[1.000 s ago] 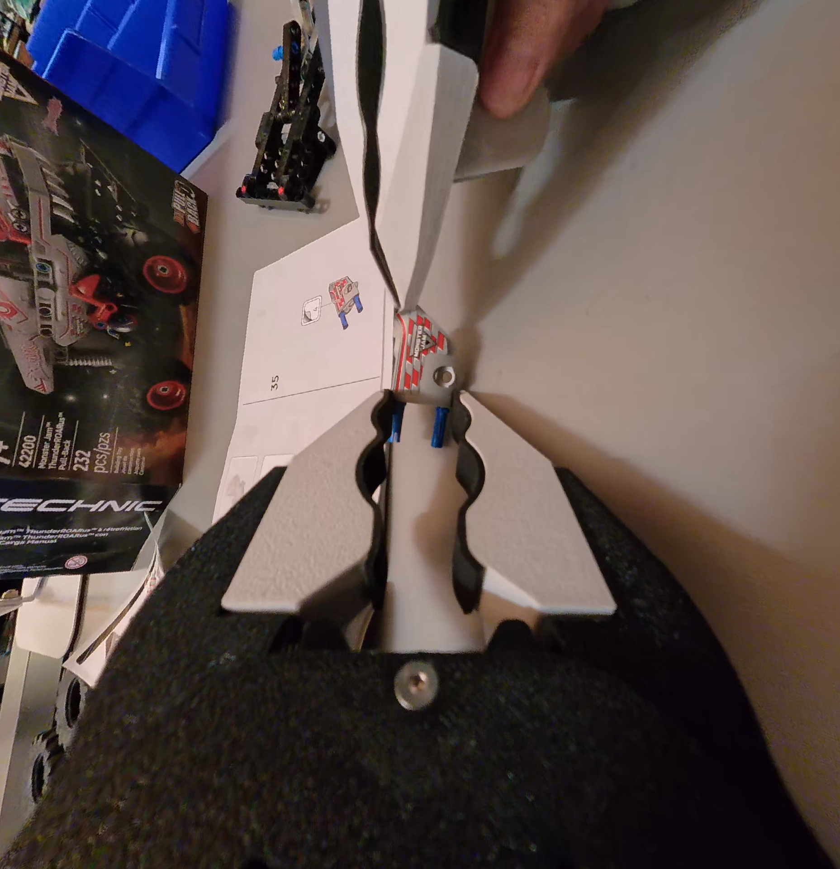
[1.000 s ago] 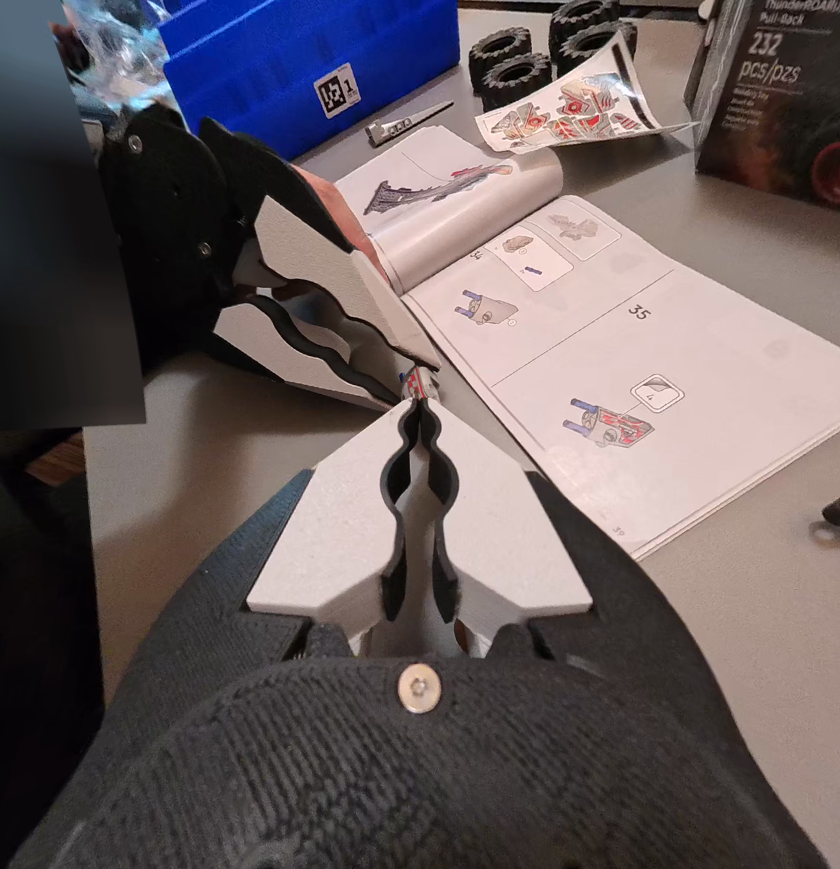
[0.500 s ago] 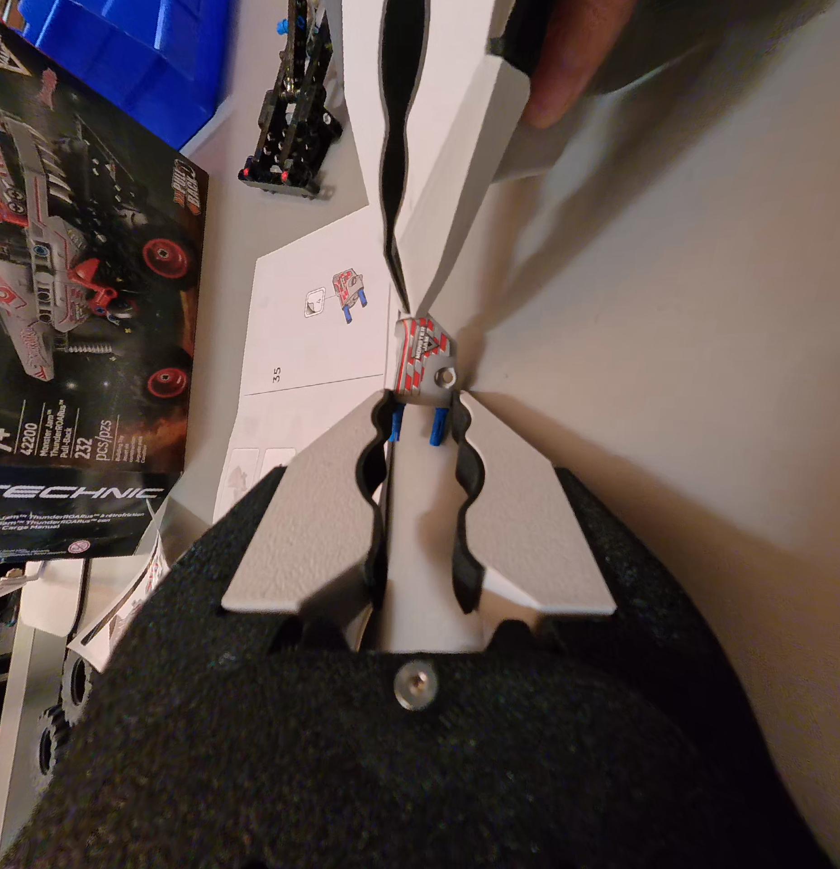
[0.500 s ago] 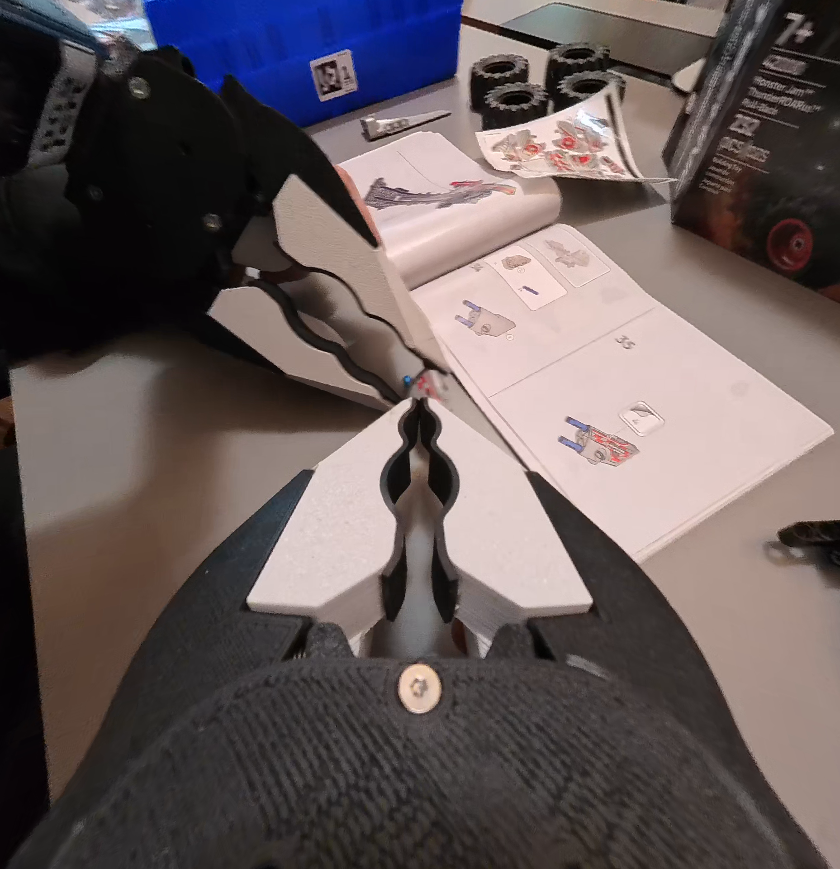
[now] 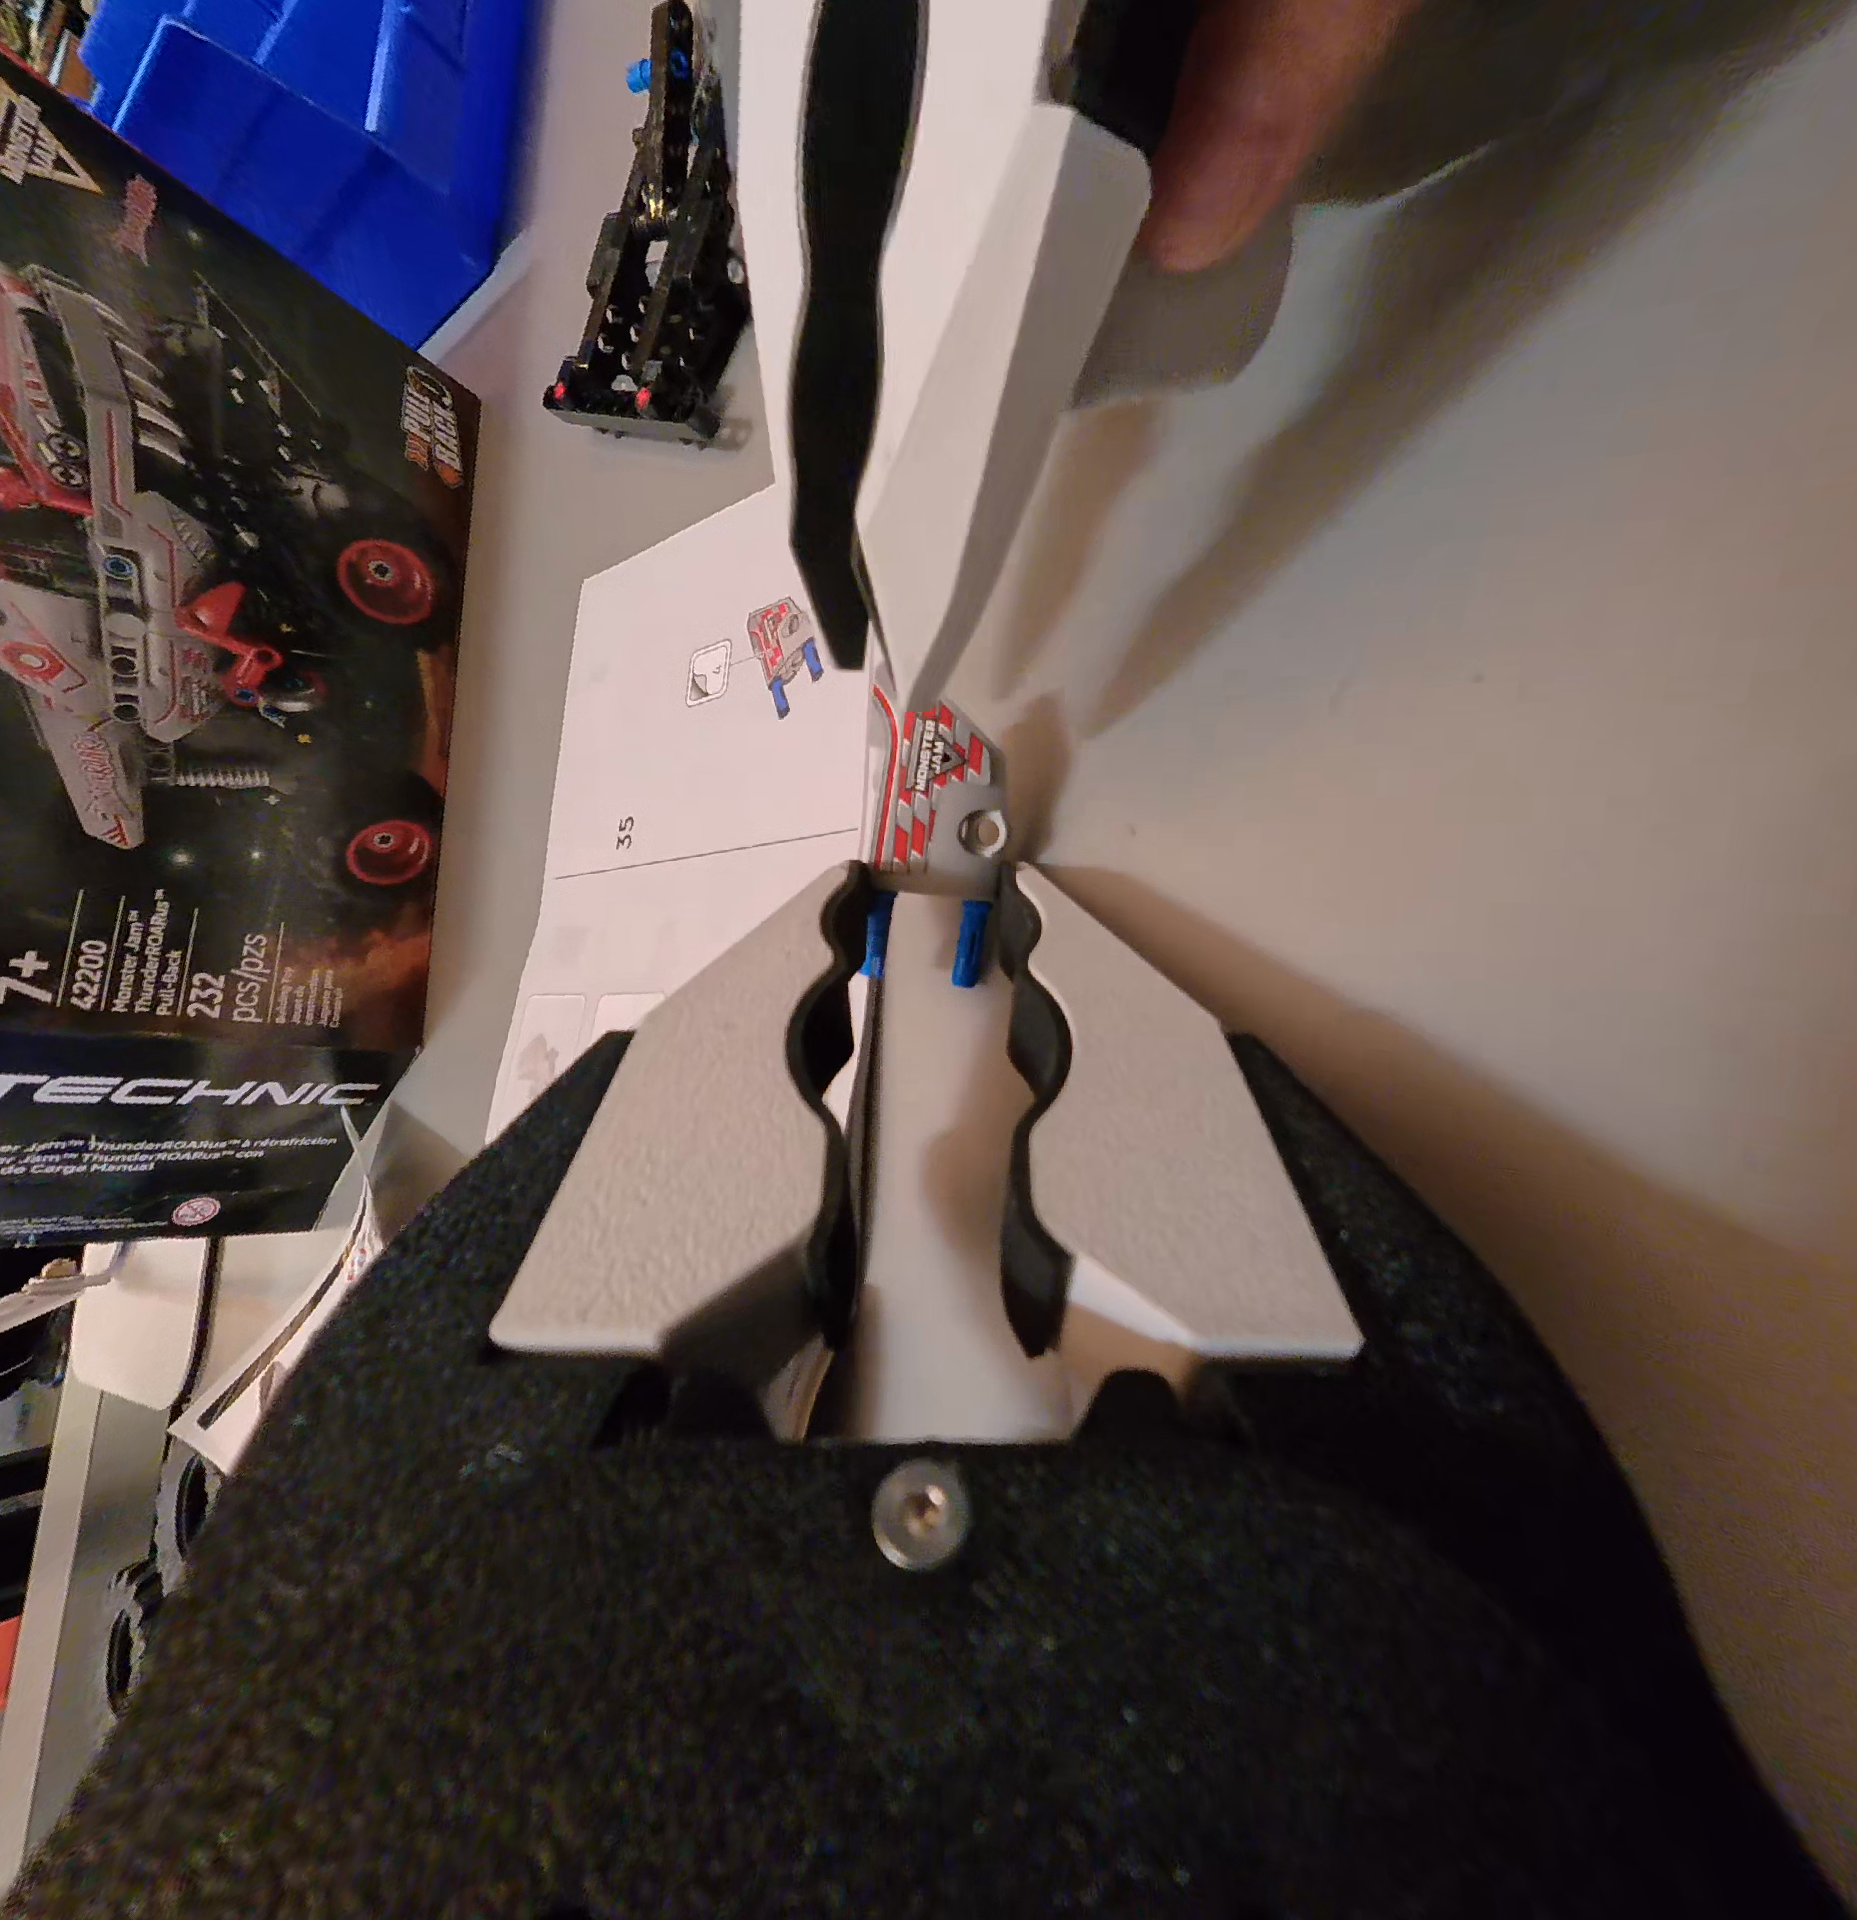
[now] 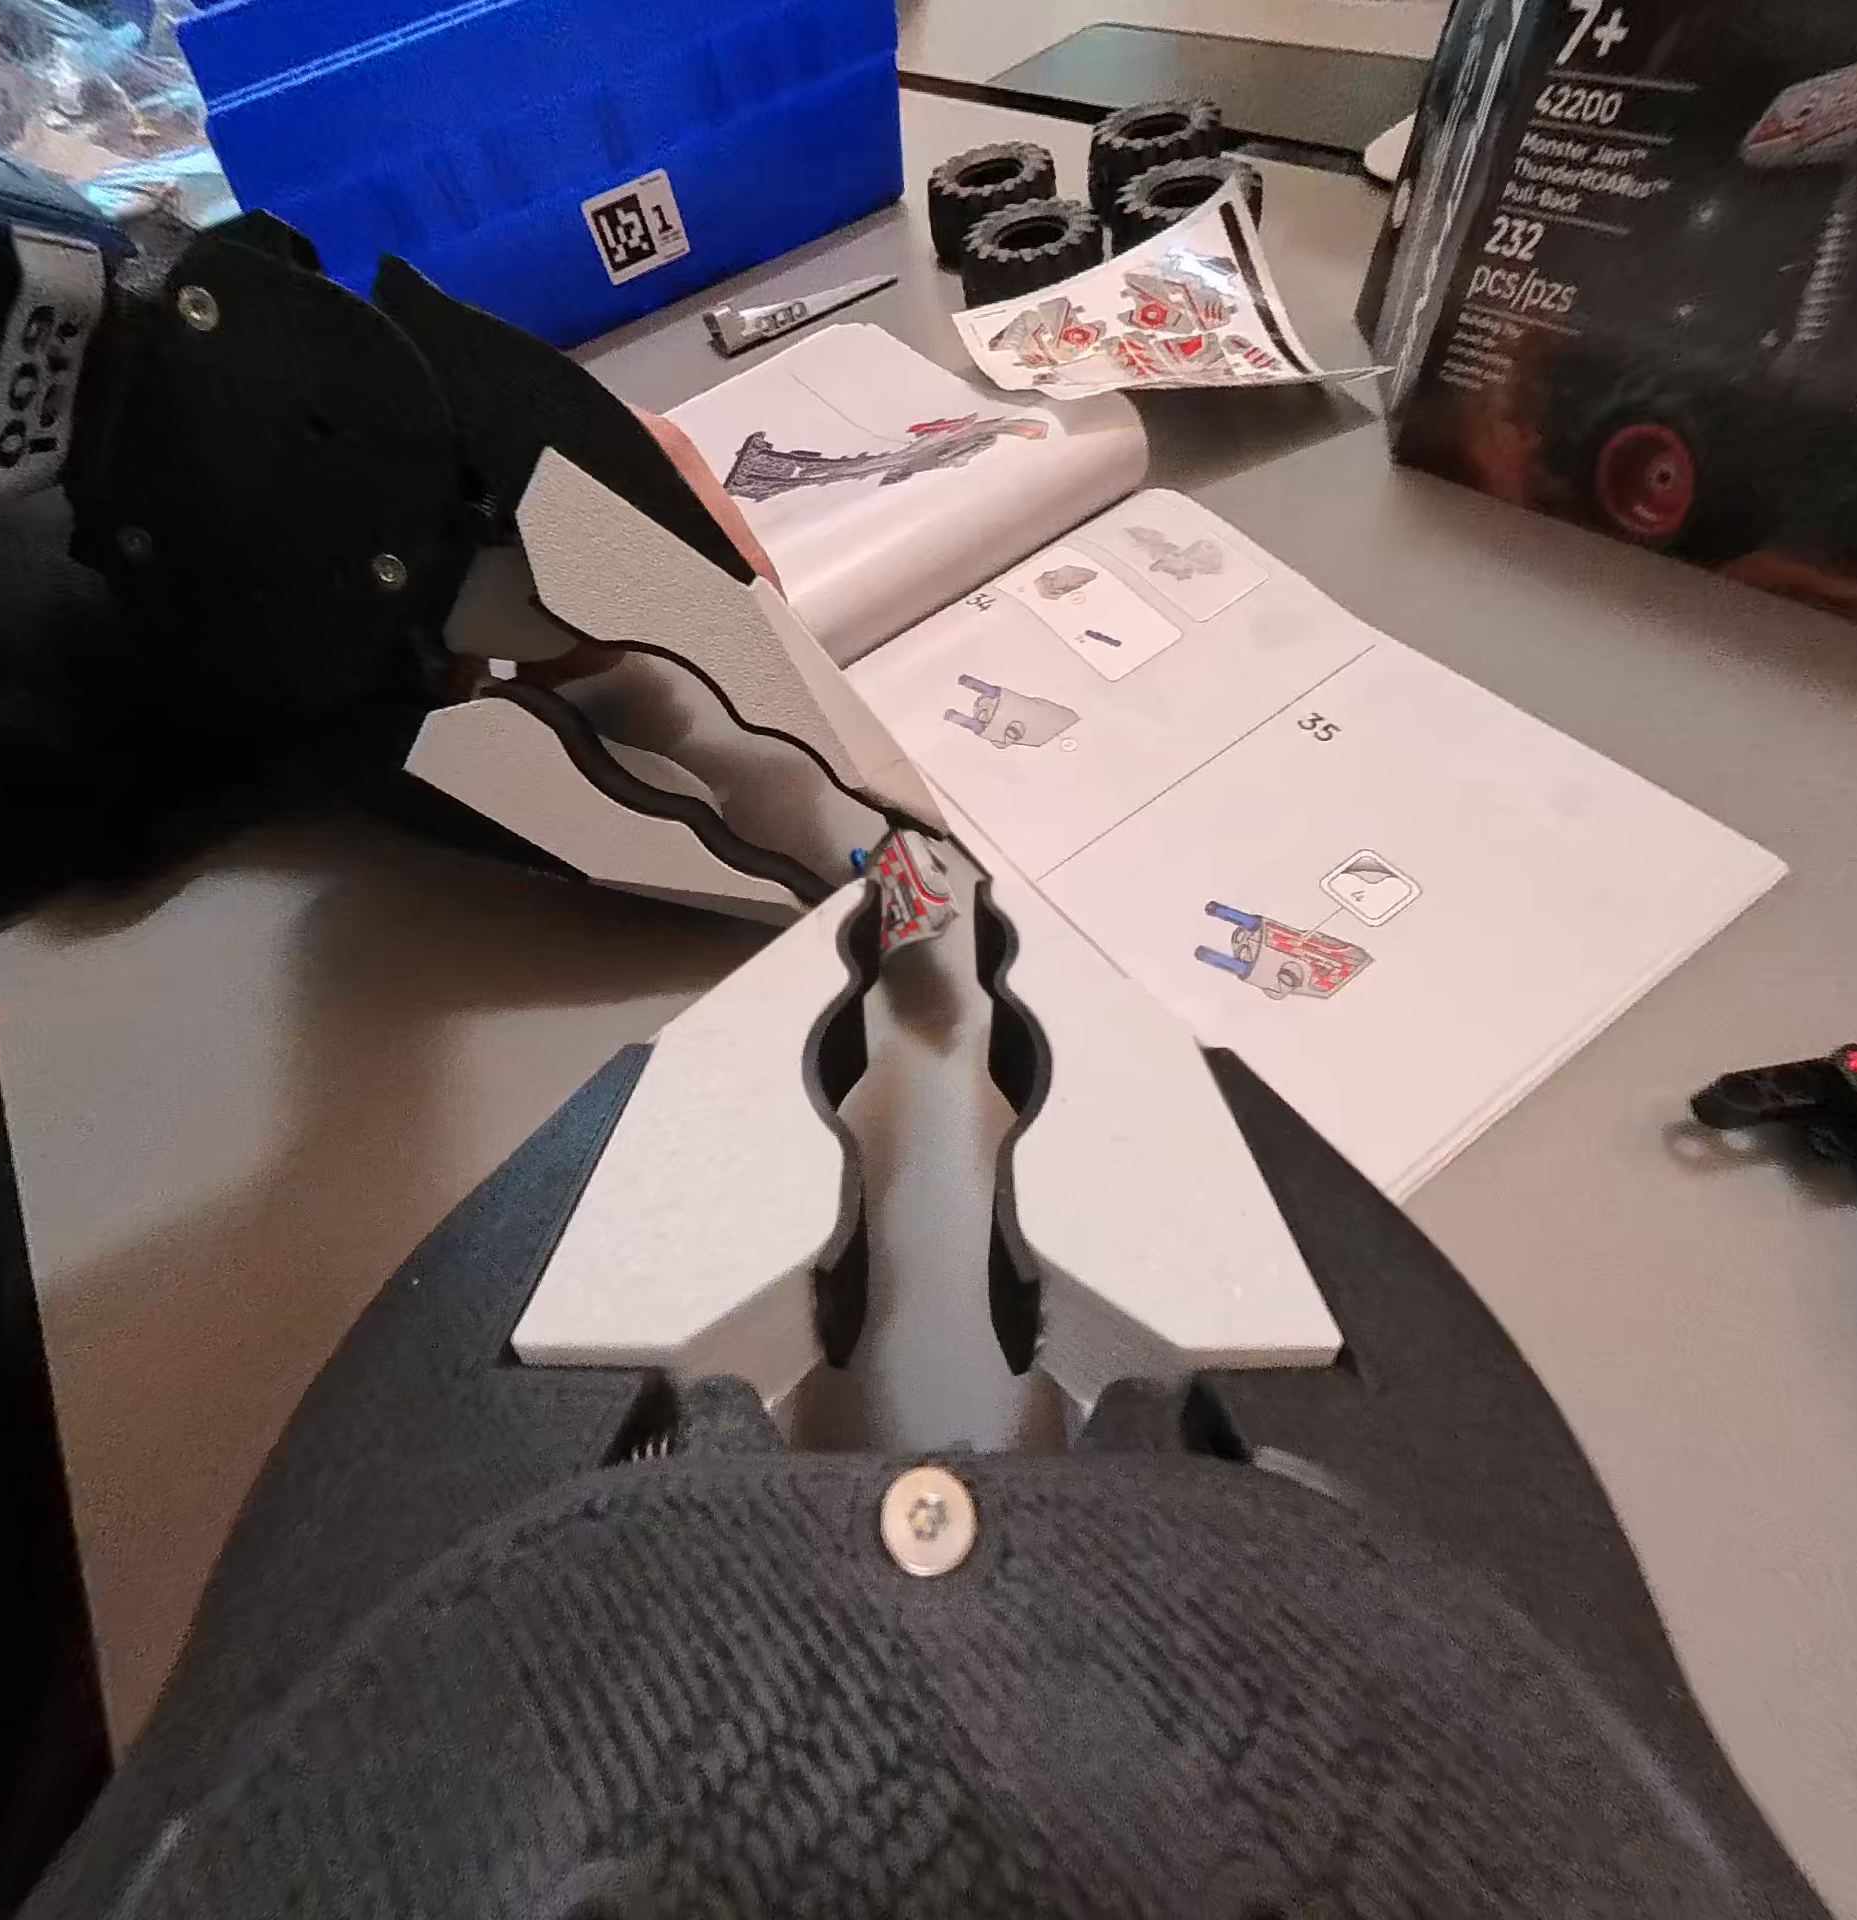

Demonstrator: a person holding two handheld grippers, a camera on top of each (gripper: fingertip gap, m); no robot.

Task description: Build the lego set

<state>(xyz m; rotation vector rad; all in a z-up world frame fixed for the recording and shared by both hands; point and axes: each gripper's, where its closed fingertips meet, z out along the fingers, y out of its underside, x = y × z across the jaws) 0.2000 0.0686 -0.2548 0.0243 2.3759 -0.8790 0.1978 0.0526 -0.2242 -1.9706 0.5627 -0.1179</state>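
A small grey panel piece (image 5: 934,779) with a red sticker and two blue pins (image 5: 971,940) is clamped in my left gripper (image 5: 932,883), which is shut on its pin end just above the table. In the right wrist view the same piece (image 6: 908,899) sits between the tips of my right gripper (image 6: 908,904), whose jaws stand apart around its free end. The left gripper (image 6: 877,862) comes in from the left there. In the left wrist view the right gripper (image 5: 882,675) reaches down from the top, open.
An open instruction booklet (image 6: 1319,831) lies to the right of the grippers. The set's box (image 6: 1630,312) stands at the far right, with black tyres (image 6: 1090,197), a sticker sheet (image 6: 1132,332) and a blue bin (image 6: 539,135) behind. A black chassis (image 5: 664,281) lies beyond the booklet. Less than 4 cm separates the two grippers' tips.
My right gripper was shut at the piece's end and has now opened. The left gripper still holds the piece in the same place.
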